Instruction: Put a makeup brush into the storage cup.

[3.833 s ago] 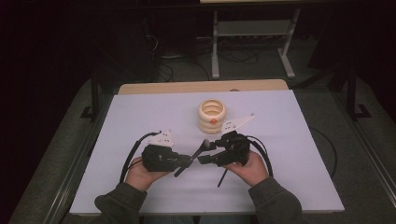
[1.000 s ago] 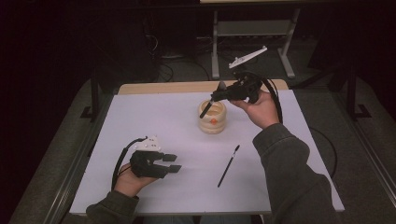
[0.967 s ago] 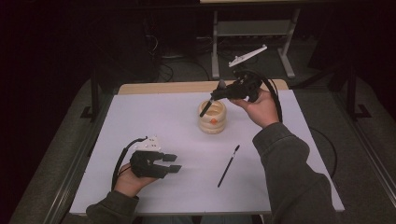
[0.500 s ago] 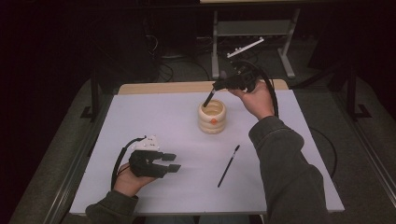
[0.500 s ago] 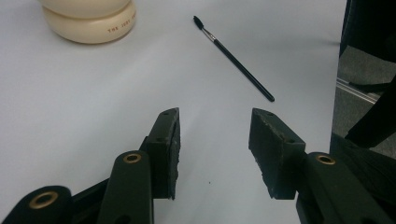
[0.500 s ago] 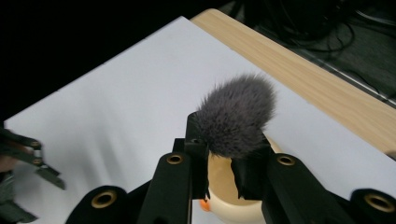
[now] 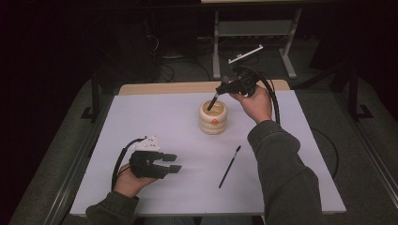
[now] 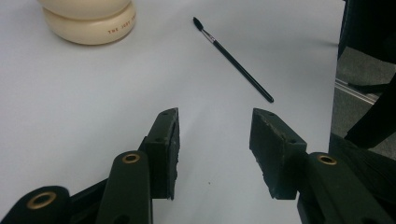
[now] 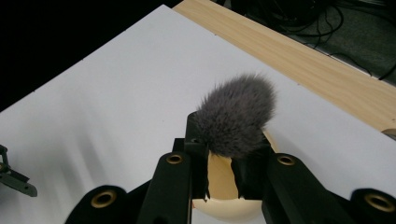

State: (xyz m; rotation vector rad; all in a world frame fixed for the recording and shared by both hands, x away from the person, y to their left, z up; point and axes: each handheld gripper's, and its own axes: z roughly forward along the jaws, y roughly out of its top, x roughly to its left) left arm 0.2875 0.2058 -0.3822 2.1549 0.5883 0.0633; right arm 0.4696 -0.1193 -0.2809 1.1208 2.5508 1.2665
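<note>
A cream ring-shaped holder (image 7: 212, 119) (image 8: 88, 23) (image 9: 219, 186) stands upright at the back middle of the white table (image 7: 141, 117). My right gripper (image 7: 224, 88) (image 9: 229, 158) hovers just above and behind it, shut on a thick makeup brush (image 7: 213, 100). The brush's fluffy grey head (image 9: 236, 114) sticks out past the jaws, and its dark handle slants down to the holder's mouth. A thin black brush (image 7: 230, 166) (image 8: 233, 60) lies loose on the table right of centre. My left gripper (image 7: 172, 162) (image 8: 215, 121) rests at the front left, open and holding nothing.
A wooden strip (image 7: 187, 87) (image 9: 299, 56) borders the table's far edge. Beyond it stand a metal frame (image 7: 256, 28) and floor cables (image 7: 173, 70). Black rails (image 7: 94, 93) run along both sides of the table. The right gripper's cable (image 7: 274, 103) loops past the wrist.
The right gripper has lifted and drawn back above the holder with the thick brush, whose handle stays over the mouth. The left gripper has stayed still for the last second.
</note>
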